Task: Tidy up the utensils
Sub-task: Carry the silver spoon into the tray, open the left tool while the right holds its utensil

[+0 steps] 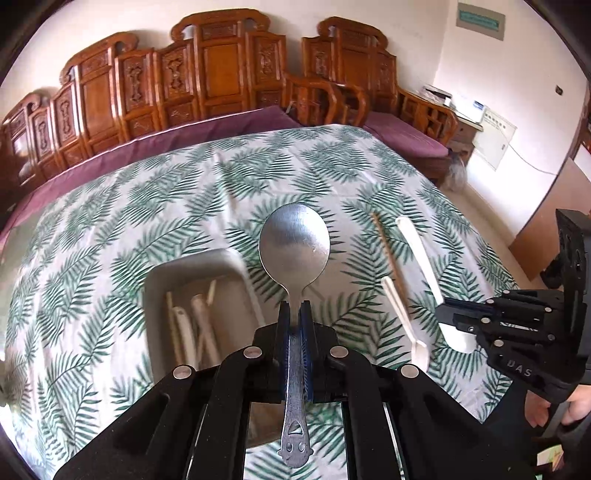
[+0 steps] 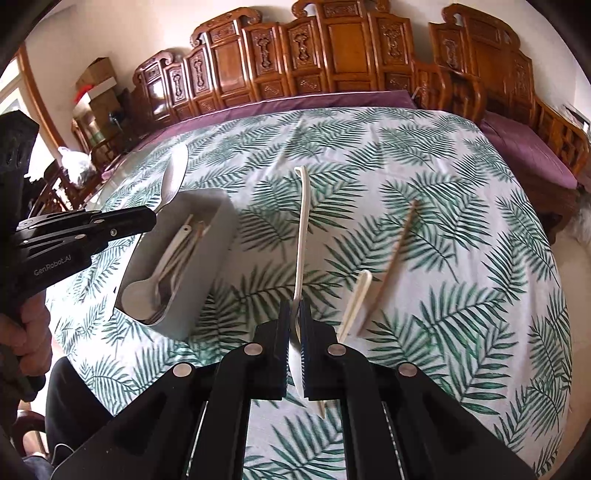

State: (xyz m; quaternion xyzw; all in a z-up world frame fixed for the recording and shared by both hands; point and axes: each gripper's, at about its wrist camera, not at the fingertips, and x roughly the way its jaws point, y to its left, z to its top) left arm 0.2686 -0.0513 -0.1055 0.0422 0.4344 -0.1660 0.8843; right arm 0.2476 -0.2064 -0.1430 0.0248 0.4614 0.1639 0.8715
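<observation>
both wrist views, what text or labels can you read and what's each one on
"GenRobot.AI": on the body of the left gripper, seen in the right wrist view.
"DAS": on the body of the right gripper, seen in the left wrist view; may be only part of a word.
Green wall sign: too blurred to read.
White wall panel: print too small to read.

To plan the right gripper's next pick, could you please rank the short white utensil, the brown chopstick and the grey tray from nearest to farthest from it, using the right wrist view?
1. Short white utensil: just right of the right gripper.
2. Brown chopstick: farther right, beyond the white one.
3. Grey tray: off to the left; its distance against the chopstick is too close to call.
</observation>
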